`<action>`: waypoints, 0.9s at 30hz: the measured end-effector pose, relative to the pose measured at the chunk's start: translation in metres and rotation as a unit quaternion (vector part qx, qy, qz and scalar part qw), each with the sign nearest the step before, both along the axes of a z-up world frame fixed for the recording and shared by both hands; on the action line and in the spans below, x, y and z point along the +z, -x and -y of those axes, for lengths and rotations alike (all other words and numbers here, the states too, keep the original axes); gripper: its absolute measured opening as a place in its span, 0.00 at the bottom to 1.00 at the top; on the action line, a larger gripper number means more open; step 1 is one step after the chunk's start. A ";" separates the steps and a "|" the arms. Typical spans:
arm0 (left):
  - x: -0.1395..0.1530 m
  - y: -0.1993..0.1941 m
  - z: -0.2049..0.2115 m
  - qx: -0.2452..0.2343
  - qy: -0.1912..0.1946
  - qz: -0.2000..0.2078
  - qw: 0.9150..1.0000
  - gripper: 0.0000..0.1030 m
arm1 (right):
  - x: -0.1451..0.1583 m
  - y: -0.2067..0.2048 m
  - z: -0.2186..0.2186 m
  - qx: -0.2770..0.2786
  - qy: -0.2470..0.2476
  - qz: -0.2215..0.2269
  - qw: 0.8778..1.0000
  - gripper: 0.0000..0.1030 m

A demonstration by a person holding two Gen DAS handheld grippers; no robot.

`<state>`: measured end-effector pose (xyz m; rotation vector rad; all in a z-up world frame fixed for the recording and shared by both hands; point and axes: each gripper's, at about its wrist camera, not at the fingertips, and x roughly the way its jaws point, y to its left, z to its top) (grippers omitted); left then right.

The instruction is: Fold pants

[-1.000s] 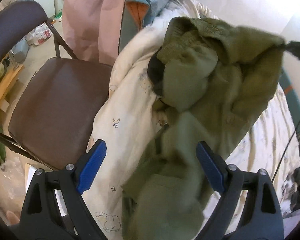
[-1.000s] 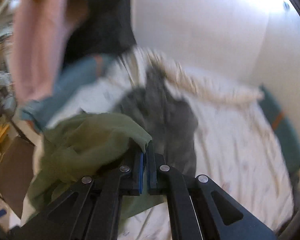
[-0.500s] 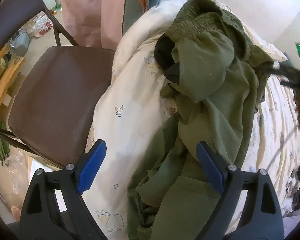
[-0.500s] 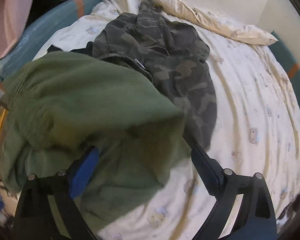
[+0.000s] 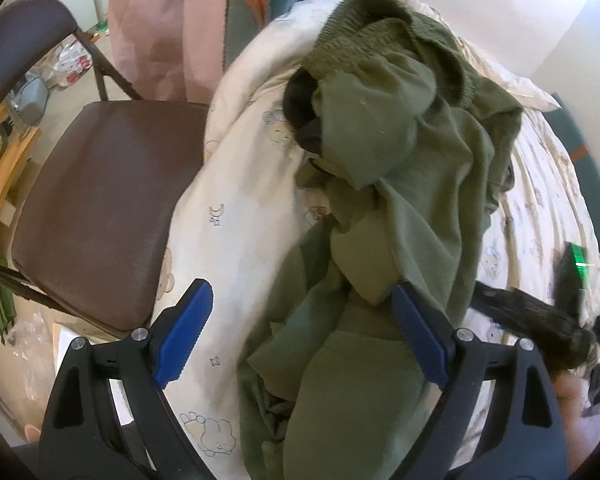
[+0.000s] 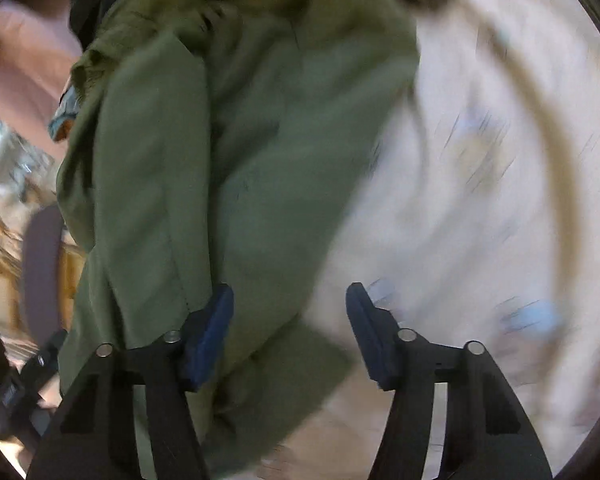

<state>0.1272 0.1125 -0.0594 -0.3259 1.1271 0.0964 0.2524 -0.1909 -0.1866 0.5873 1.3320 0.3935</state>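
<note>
tilting steeply down, left tool point(image 5: 300, 320) gapes over green pants point(image 5: 400, 168); right tool point(image 6: 290, 320) closing, cloth between its pads.

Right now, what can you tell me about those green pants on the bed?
The green pants are olive, of soft fleece-like cloth, with a ribbed elastic waistband at the far end. They lie crumpled and unfolded on a cream quilt printed with small animals, legs twisted toward the camera, something dark showing at the waist. The left tool hangs open above them; the right tool, blurred, is closing with cloth between its pads.
</note>
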 end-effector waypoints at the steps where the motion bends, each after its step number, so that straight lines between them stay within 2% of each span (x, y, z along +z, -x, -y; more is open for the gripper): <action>1: 0.000 0.001 0.002 -0.005 0.003 0.000 1.000 0.87 | -0.008 0.000 -0.005 -0.005 -0.017 0.000 1.000 0.58; 2: -0.001 0.001 0.002 -0.008 0.006 0.001 1.000 0.87 | -0.012 0.000 -0.010 -0.004 -0.032 0.001 0.999 0.57; 4: -0.002 0.003 0.002 -0.007 0.003 0.003 1.000 0.87 | -0.017 0.001 -0.025 0.010 -0.031 0.008 0.999 0.27; 5: -0.001 0.004 0.001 -0.007 0.000 0.004 1.000 0.87 | -0.015 0.002 -0.028 0.015 -0.027 0.009 0.999 0.04; 7: 0.000 0.005 0.000 -0.007 -0.007 0.005 1.000 0.87 | 0.005 0.007 -0.026 0.022 -0.016 0.039 0.999 0.02; 10: 0.005 0.007 -0.003 -0.002 -0.013 0.017 1.000 0.87 | 0.067 0.026 -0.007 0.046 0.001 0.109 0.993 0.02; 14: 0.012 0.009 -0.005 0.002 -0.003 0.035 0.999 0.87 | 0.168 0.063 0.041 0.057 0.029 0.208 0.976 0.02; 17: 0.012 0.011 -0.004 -0.002 -0.009 0.036 0.999 0.87 | 0.217 0.078 0.078 0.037 0.043 0.251 0.966 0.00; 18: 0.012 0.011 -0.003 -0.002 -0.013 0.035 0.999 0.87 | 0.238 0.084 0.098 0.016 0.069 0.282 0.957 0.00; 19: 0.010 0.012 -0.002 -0.001 -0.016 0.032 0.999 0.87 | 0.246 0.087 0.112 0.001 0.090 0.293 0.952 0.00; 20: 0.009 0.012 -0.001 -0.001 -0.017 0.029 0.999 0.87 | 0.247 0.083 0.121 -0.010 0.098 0.288 0.952 0.00; 21: 0.008 0.012 0.000 -0.001 -0.017 0.027 0.999 0.87 | 0.241 0.075 0.136 -0.024 0.093 0.266 0.959 0.00; 25: 0.004 0.013 0.005 -0.013 -0.017 0.022 1.000 0.87 | 0.198 0.071 0.137 -0.016 0.092 0.212 0.973 0.00; 27: 0.002 0.014 0.016 -0.041 -0.005 0.017 0.999 0.87 | 0.171 0.074 0.129 -0.007 0.077 0.189 0.979 0.00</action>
